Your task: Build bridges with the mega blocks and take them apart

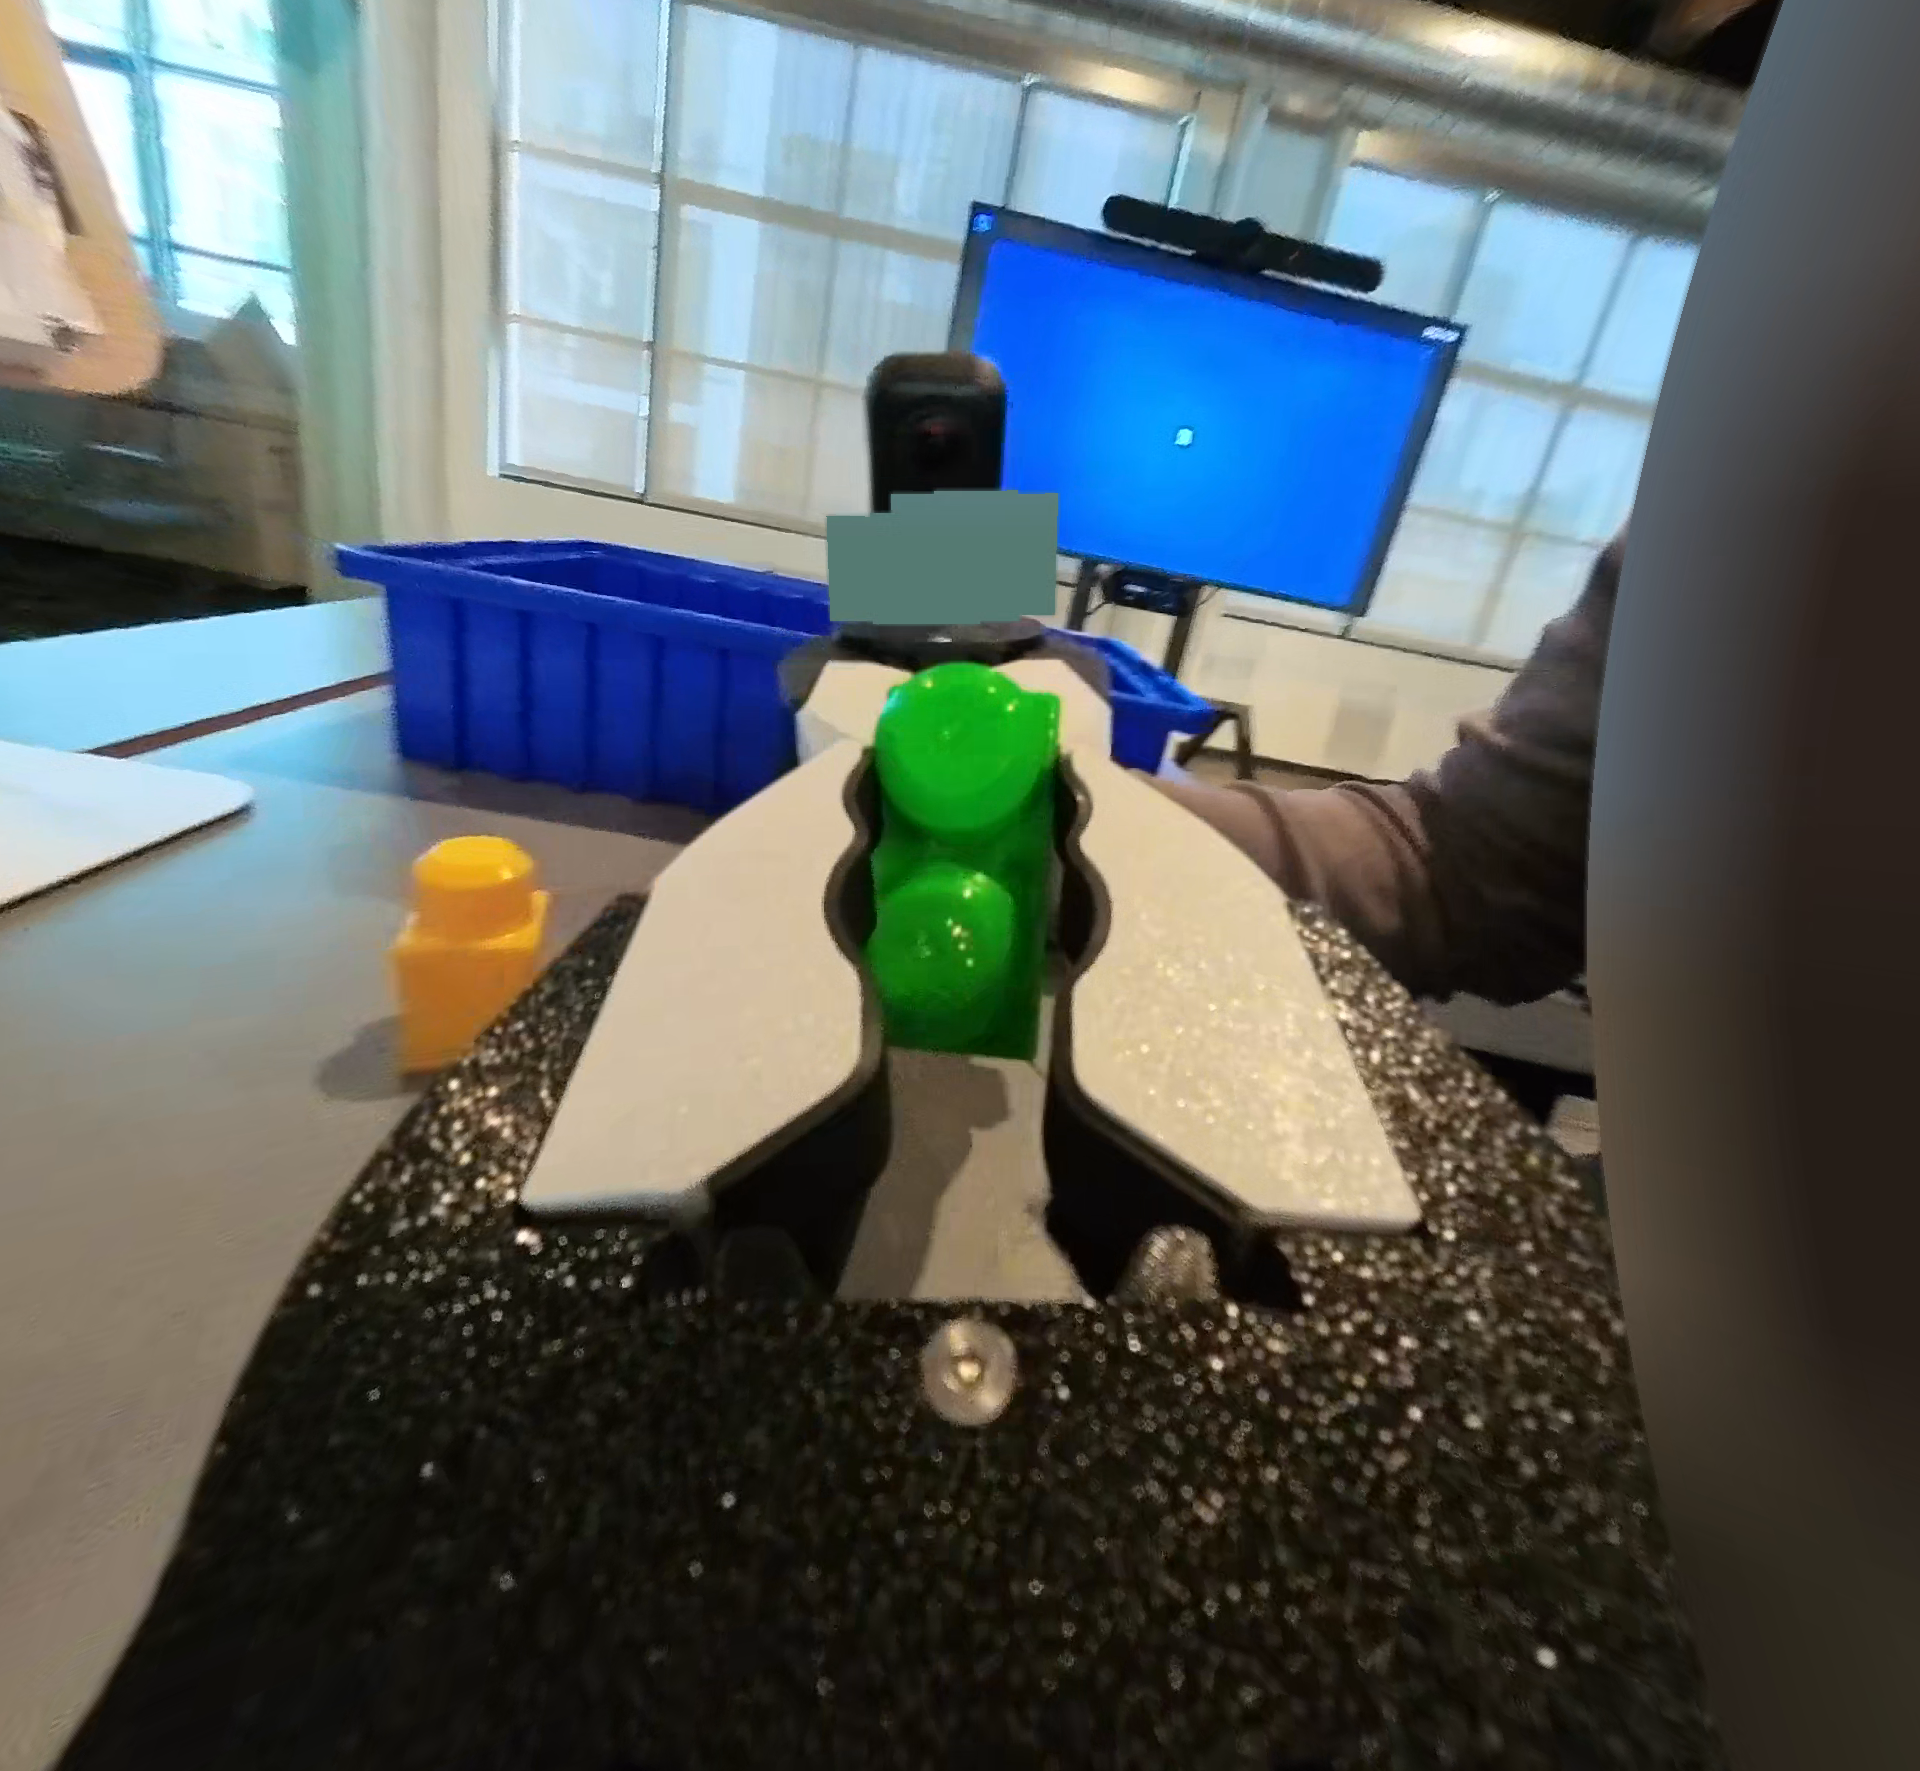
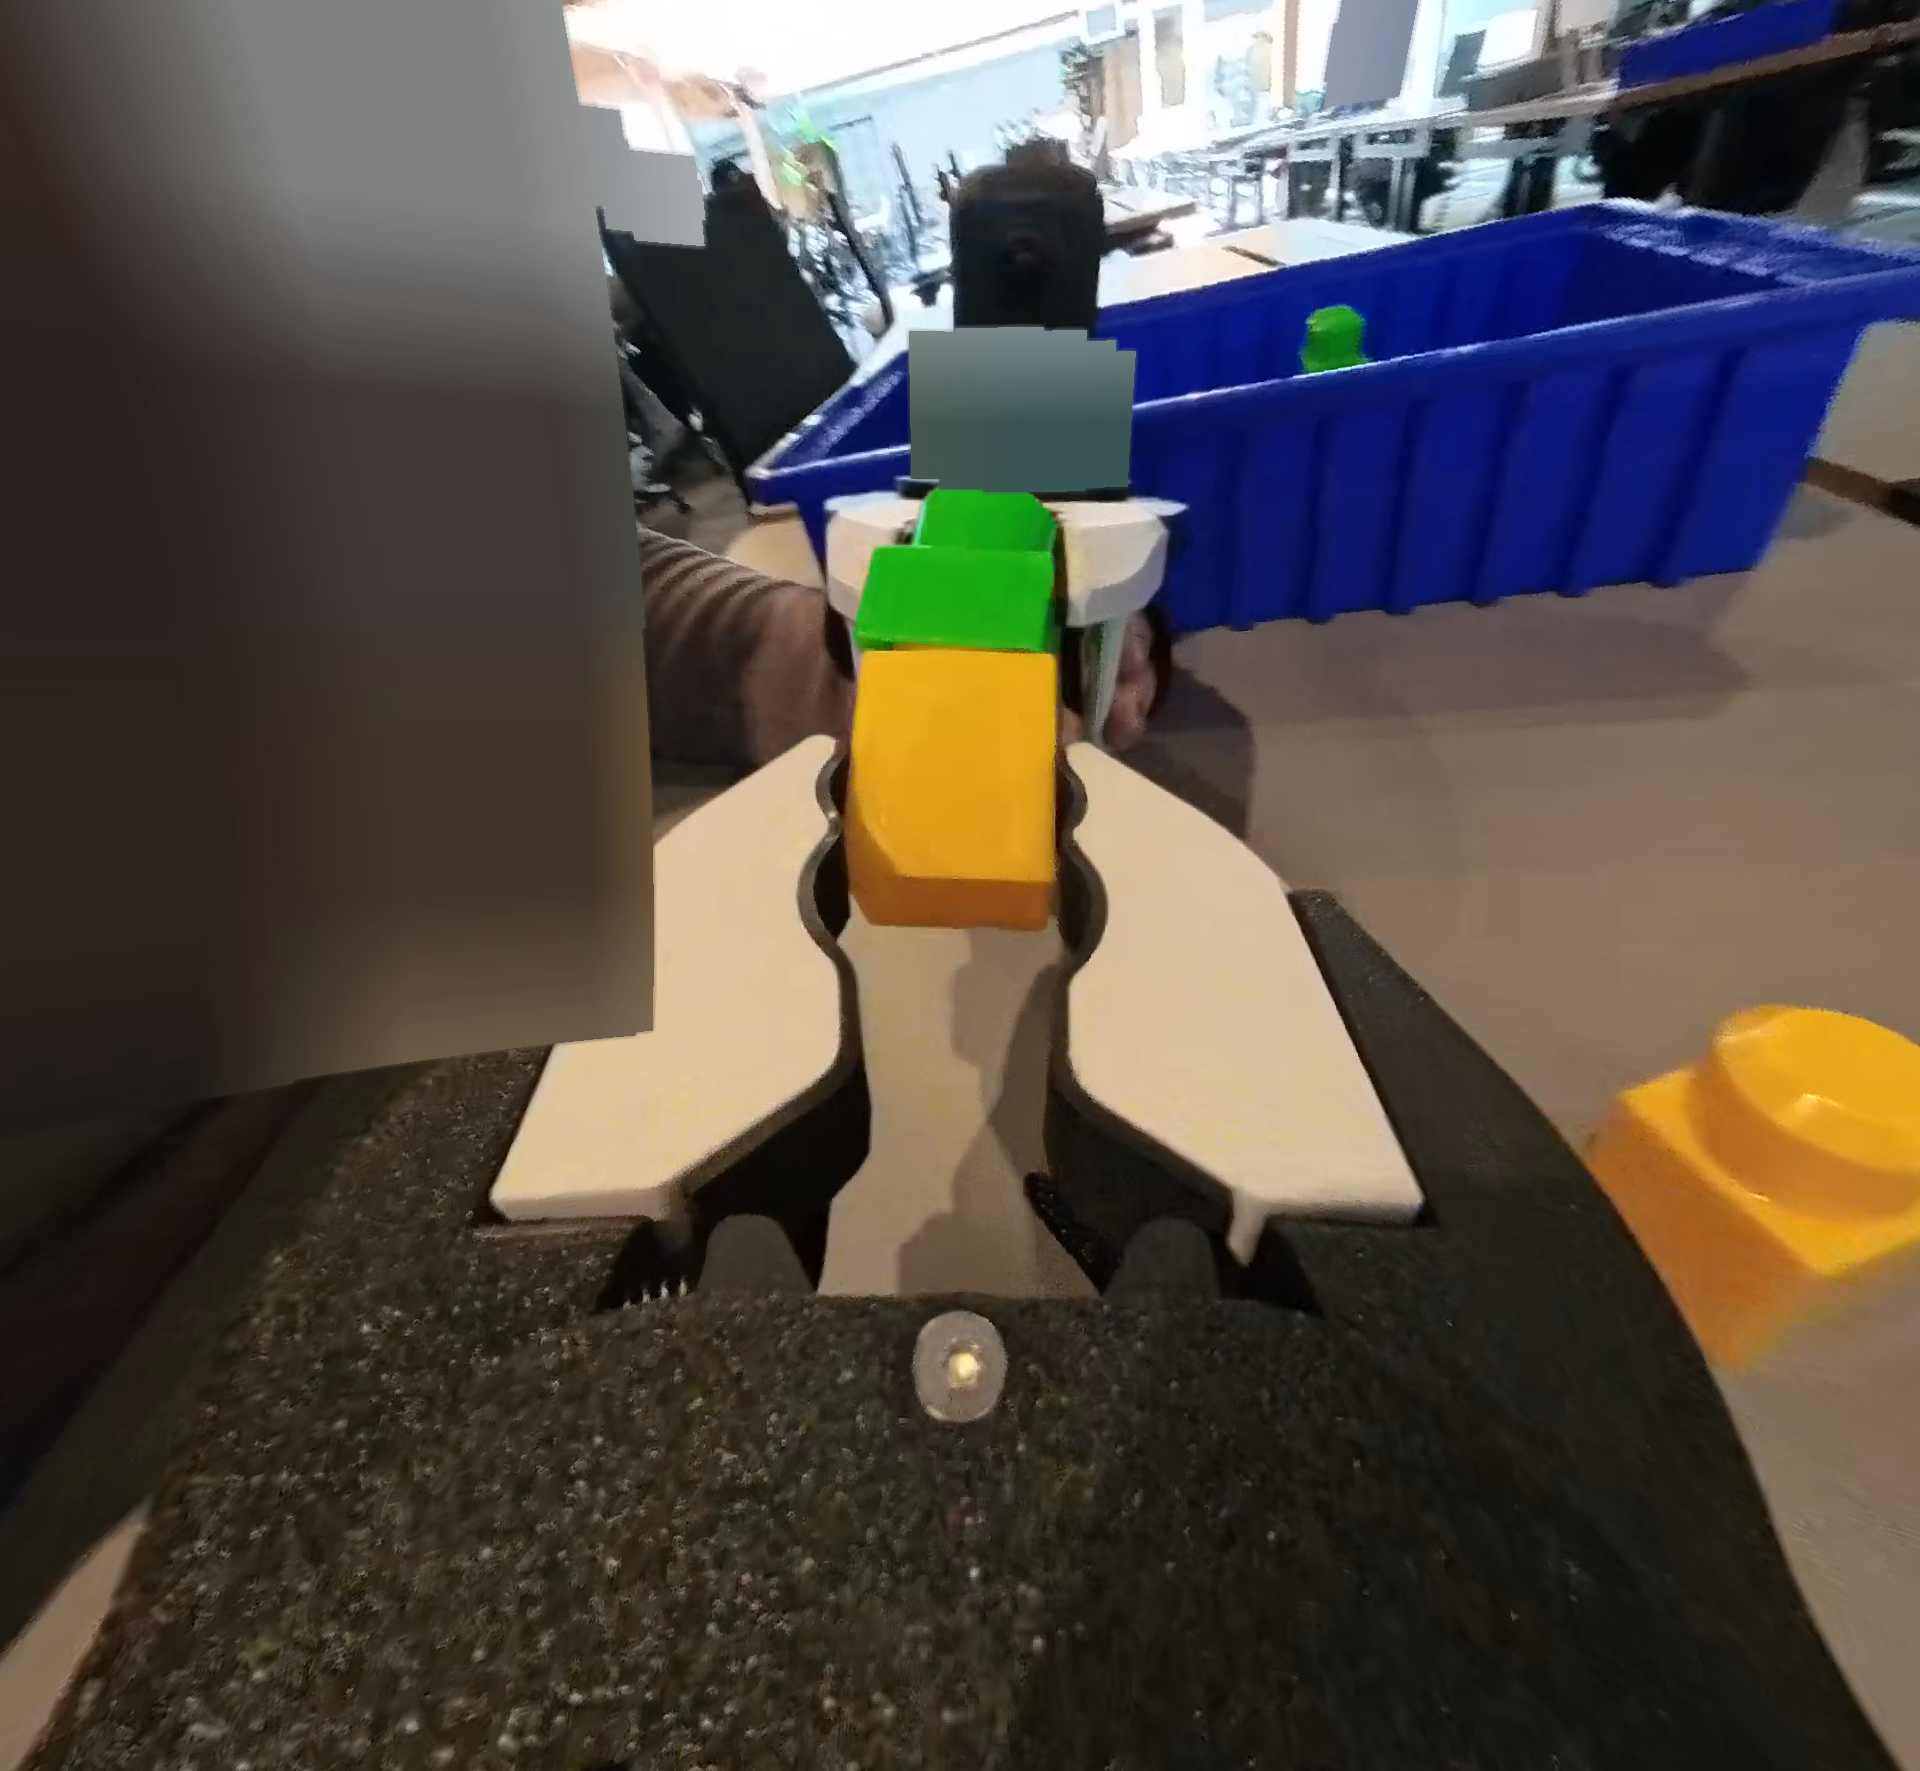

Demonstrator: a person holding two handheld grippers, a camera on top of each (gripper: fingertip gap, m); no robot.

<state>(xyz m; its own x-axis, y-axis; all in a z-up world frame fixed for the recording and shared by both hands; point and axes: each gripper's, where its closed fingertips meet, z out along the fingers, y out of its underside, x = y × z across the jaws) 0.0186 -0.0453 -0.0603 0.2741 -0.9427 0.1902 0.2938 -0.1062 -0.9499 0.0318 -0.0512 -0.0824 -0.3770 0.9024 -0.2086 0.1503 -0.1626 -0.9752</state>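
In the left wrist view my left gripper [image 1: 961, 786] is shut on a green two-stud block [image 1: 956, 900], studs facing the camera, held above the table. In the right wrist view my right gripper [image 2: 951, 776] is shut on a yellow block [image 2: 951, 807]. Its far end sits against the green block [image 2: 956, 609], which the left gripper holds facing me. I cannot tell whether the two blocks are locked together. A loose yellow one-stud block [image 1: 473, 952] stands on the grey table left of the left gripper. It also shows at the right edge of the right wrist view [image 2: 1787, 1171].
A blue bin [image 1: 582, 661] stands behind the grippers; it also shows in the right wrist view [image 2: 1455, 495], with a green block [image 2: 1335, 339] inside. A white board [image 1: 104, 817] lies at the left. A person's sleeve [image 1: 1455, 838] reaches in from the right. Only a small space, under 4 cm, lies between the two pairs of fingers.
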